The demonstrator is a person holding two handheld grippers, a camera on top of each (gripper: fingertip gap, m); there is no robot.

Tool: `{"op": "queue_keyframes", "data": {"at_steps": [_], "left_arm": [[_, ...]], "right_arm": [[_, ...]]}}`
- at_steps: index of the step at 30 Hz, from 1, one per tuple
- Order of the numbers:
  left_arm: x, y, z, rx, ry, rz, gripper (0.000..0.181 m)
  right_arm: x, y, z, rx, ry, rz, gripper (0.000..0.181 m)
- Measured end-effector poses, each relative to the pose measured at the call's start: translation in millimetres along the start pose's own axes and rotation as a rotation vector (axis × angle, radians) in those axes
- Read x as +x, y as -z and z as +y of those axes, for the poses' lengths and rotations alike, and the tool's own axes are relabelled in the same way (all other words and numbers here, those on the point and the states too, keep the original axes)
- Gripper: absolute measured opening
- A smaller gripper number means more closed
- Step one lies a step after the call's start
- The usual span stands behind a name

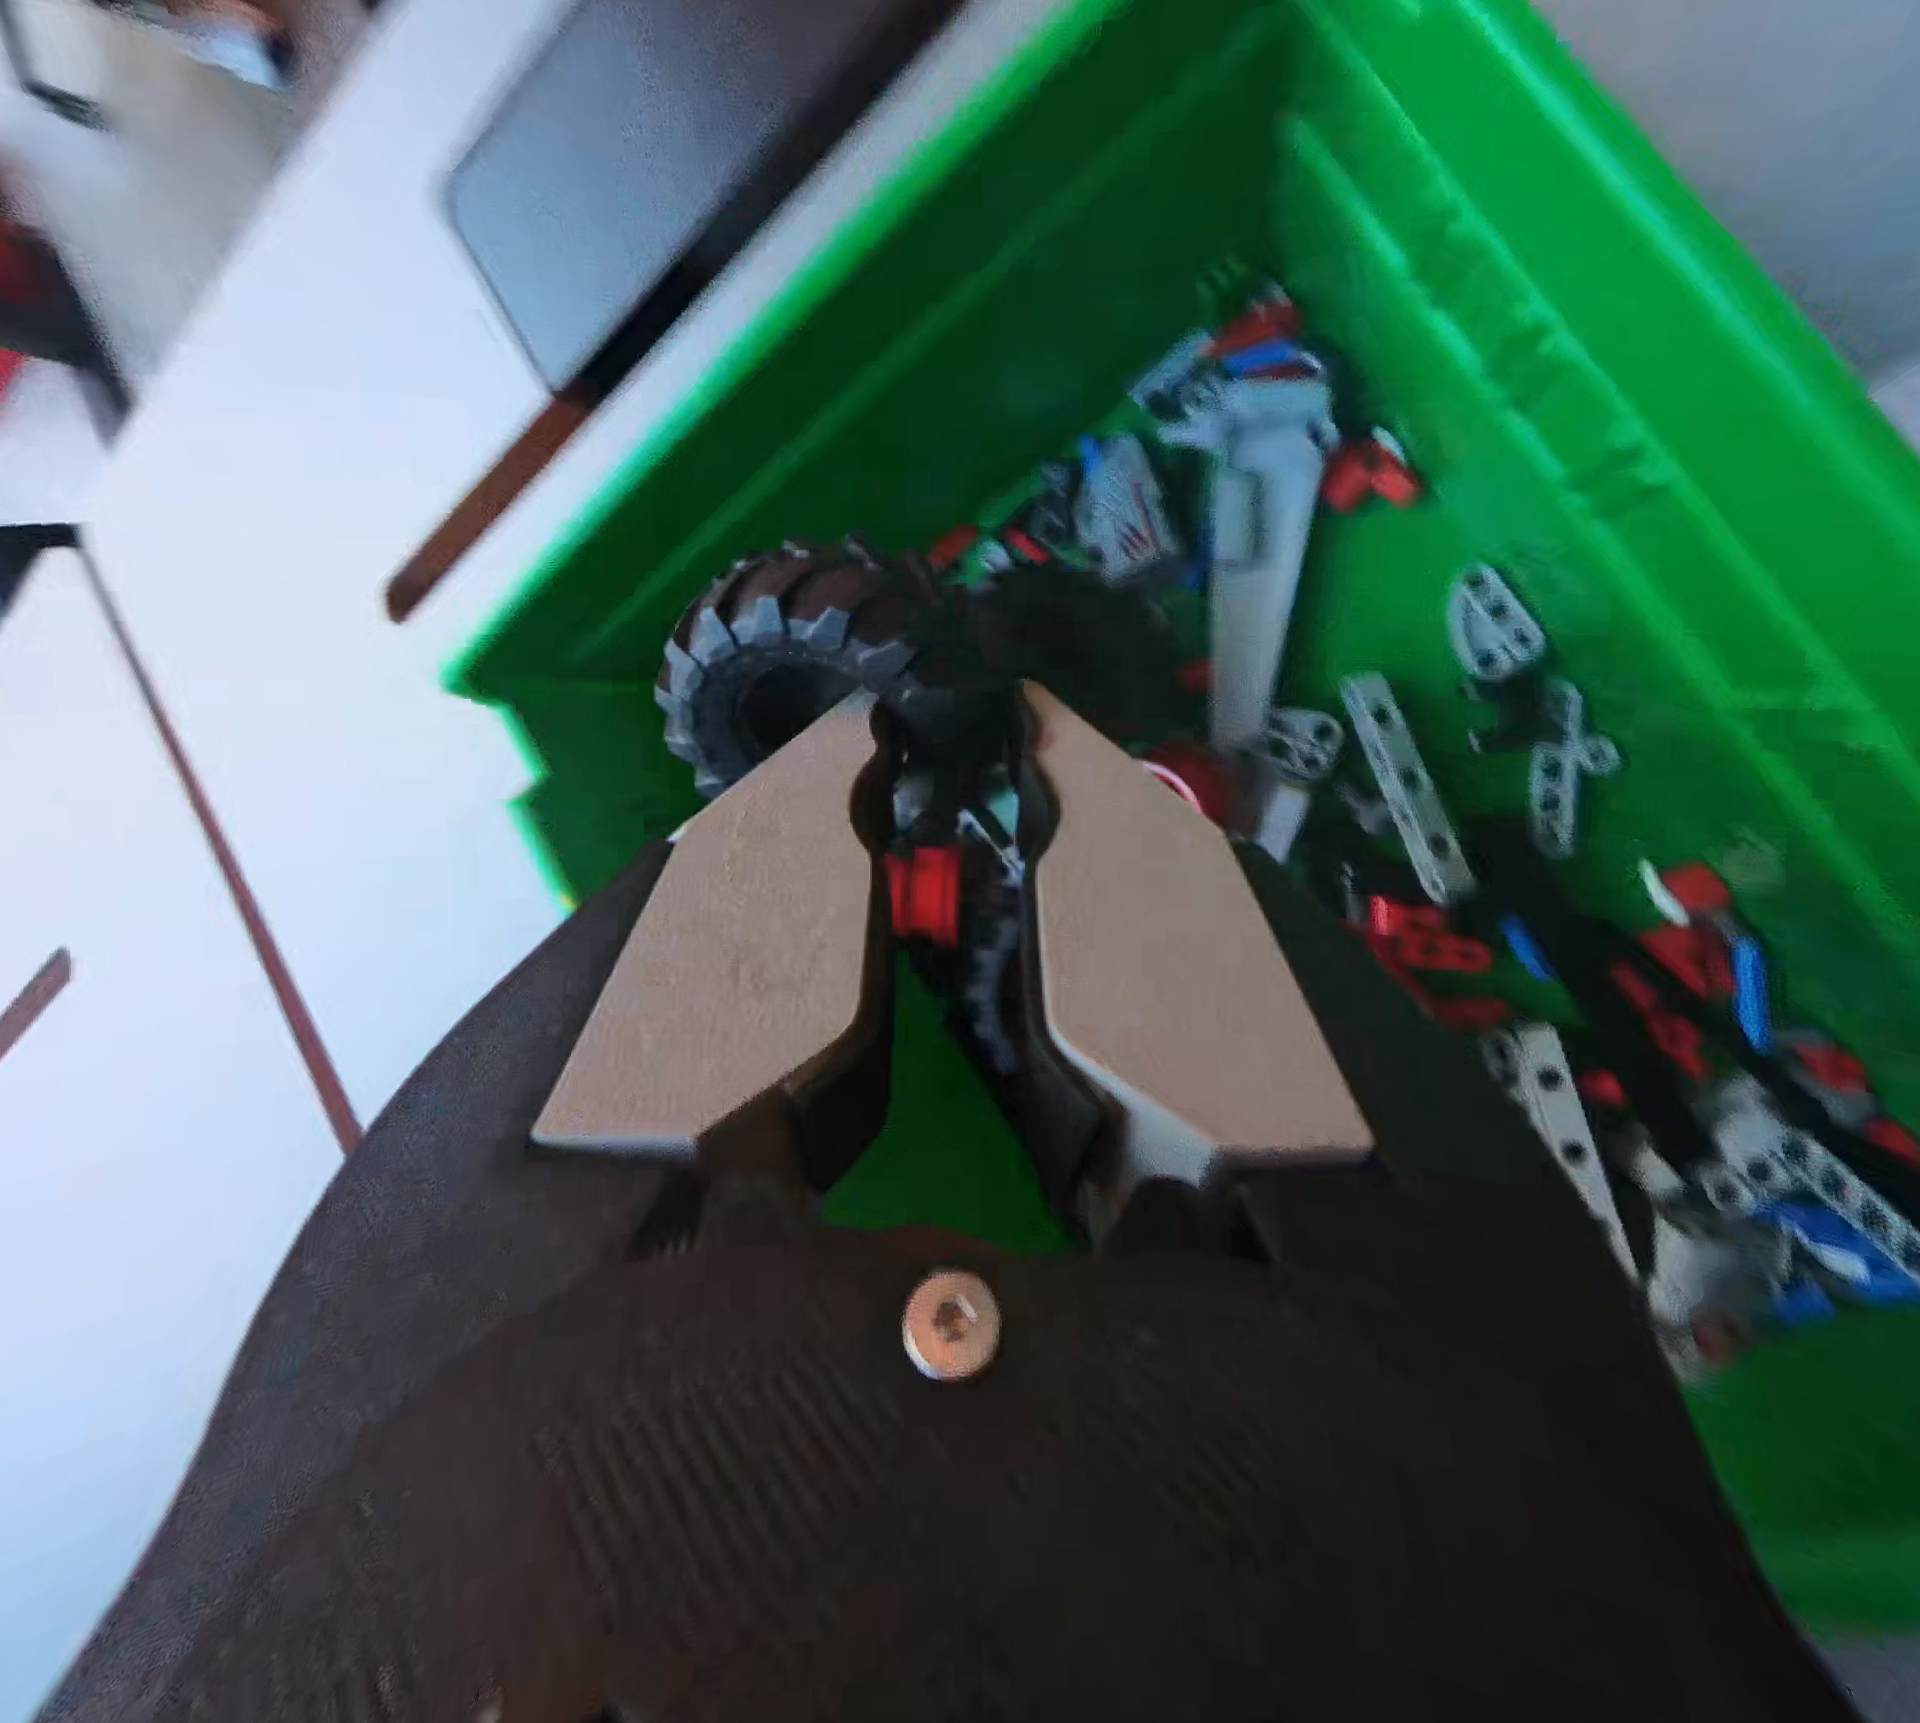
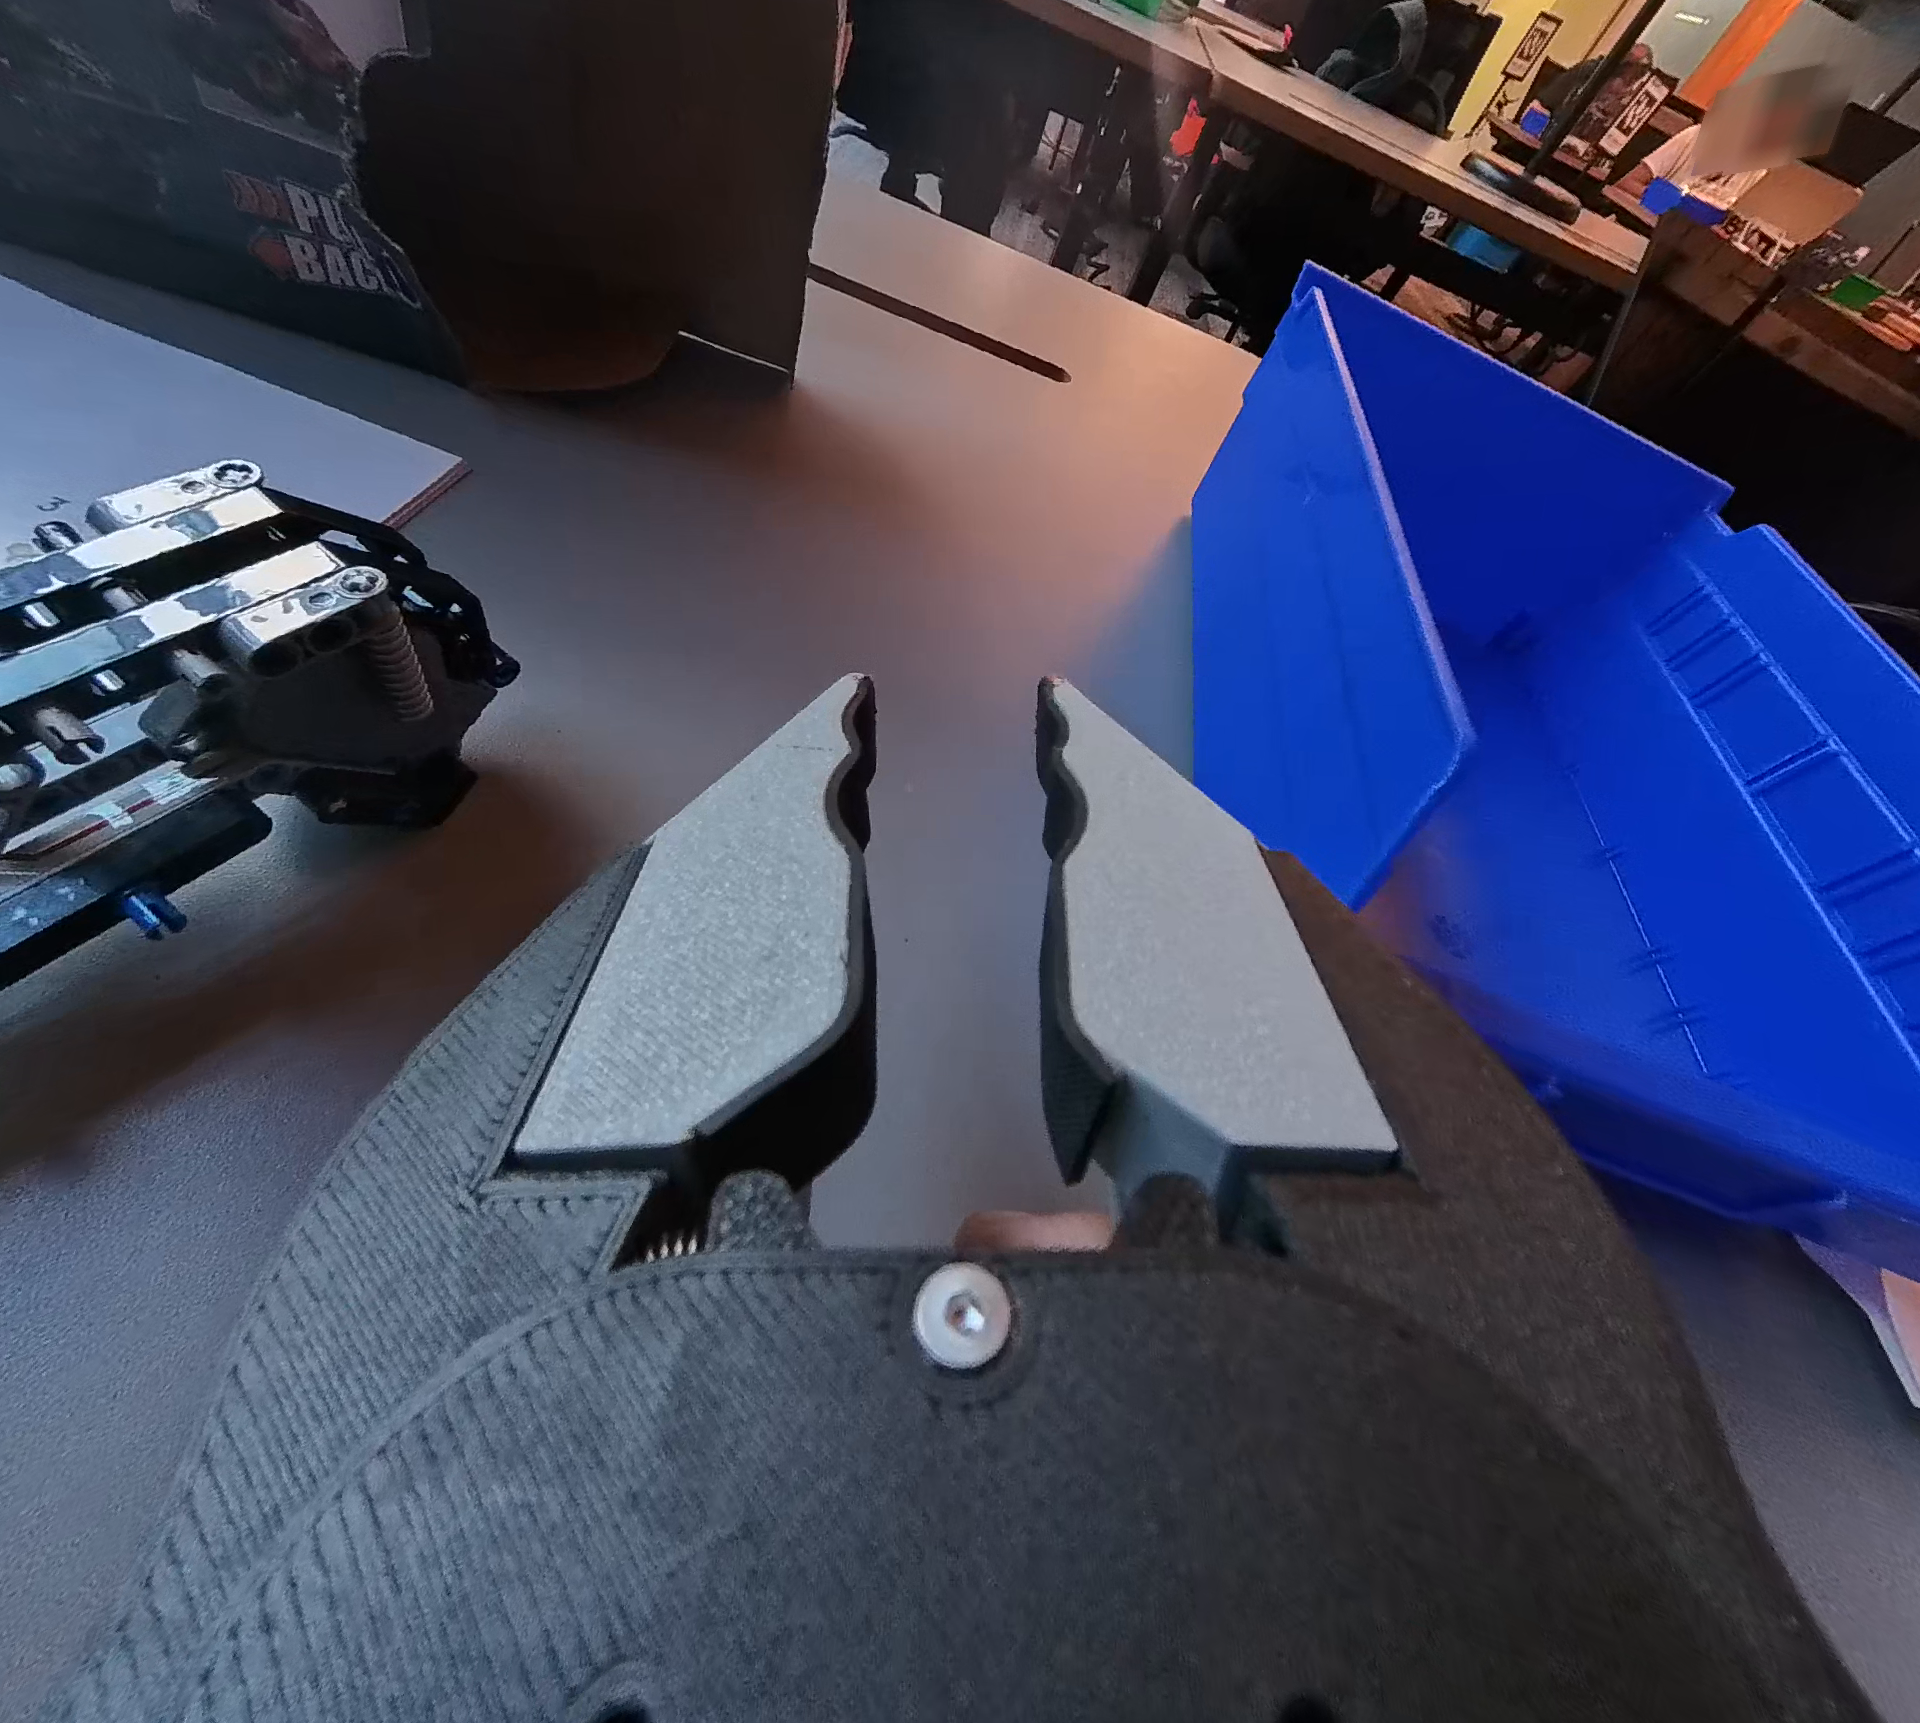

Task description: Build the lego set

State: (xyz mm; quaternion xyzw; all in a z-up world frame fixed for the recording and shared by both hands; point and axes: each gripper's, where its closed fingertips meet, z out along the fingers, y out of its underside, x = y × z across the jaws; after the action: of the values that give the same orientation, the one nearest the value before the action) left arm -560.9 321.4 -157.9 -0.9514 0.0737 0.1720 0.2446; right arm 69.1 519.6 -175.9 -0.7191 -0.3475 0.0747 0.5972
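Observation:
In the left wrist view my left gripper (image 1: 951, 707) is shut on a black lego wheel (image 1: 961, 842) with a red hub, held above the green bin (image 1: 935, 385). The bin holds several loose lego parts (image 1: 1403, 790) in grey, red and blue, and another black tyre (image 1: 779, 655) near its left wall. The view is blurred. In the right wrist view my right gripper (image 2: 954, 697) is open and empty, low over the table. The partly built lego chassis (image 2: 208, 665), grey beams with a spring, lies to its left on the table.
An empty blue bin (image 2: 1558, 738) stands tilted right of the right gripper. The lego box (image 2: 416, 63) stands at the back left. A white sheet (image 2: 208, 426) lies under the chassis. A dark pad (image 1: 623, 198) lies on the table beyond the green bin.

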Motion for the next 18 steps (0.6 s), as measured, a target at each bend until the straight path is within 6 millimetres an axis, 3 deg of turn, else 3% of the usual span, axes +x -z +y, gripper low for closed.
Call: {"op": "queue_keyframes", "data": {"at_steps": [1, 3, 7, 9, 12, 16, 18], "left_arm": [[-4, 0, -5, 0.032, 0.019, -0.014, 0.016], [-1, -7, -6, 0.029, 0.027, -0.002, 0.019], [4, -40, 14, -0.093, -0.044, -0.05, 0.034], [0, -43, 17, -0.098, -0.103, -0.1, 0.035], [19, -31, 21, -0.09, -0.108, 0.055, 0.027], [69, 13, 20, -0.021, -0.137, 0.434, 0.022], [74, 28, 17, 0.013, -0.17, 0.466, 0.022]], "right_arm": [[0, 0, 0, -0.002, 0.003, 0.0, 0.028], [-1, -1, 1, -0.008, 0.01, 0.002, 0.027], [-1, -1, 1, -0.009, 0.018, 0.003, 0.027], [-1, 0, 1, -0.007, 0.016, 0.003, 0.026], [-2, 0, 1, -0.007, 0.019, 0.0, 0.026], [-3, -1, 1, -0.013, 0.03, -0.001, 0.025], [-3, -1, 1, -0.012, 0.03, -0.001, 0.024]]}}
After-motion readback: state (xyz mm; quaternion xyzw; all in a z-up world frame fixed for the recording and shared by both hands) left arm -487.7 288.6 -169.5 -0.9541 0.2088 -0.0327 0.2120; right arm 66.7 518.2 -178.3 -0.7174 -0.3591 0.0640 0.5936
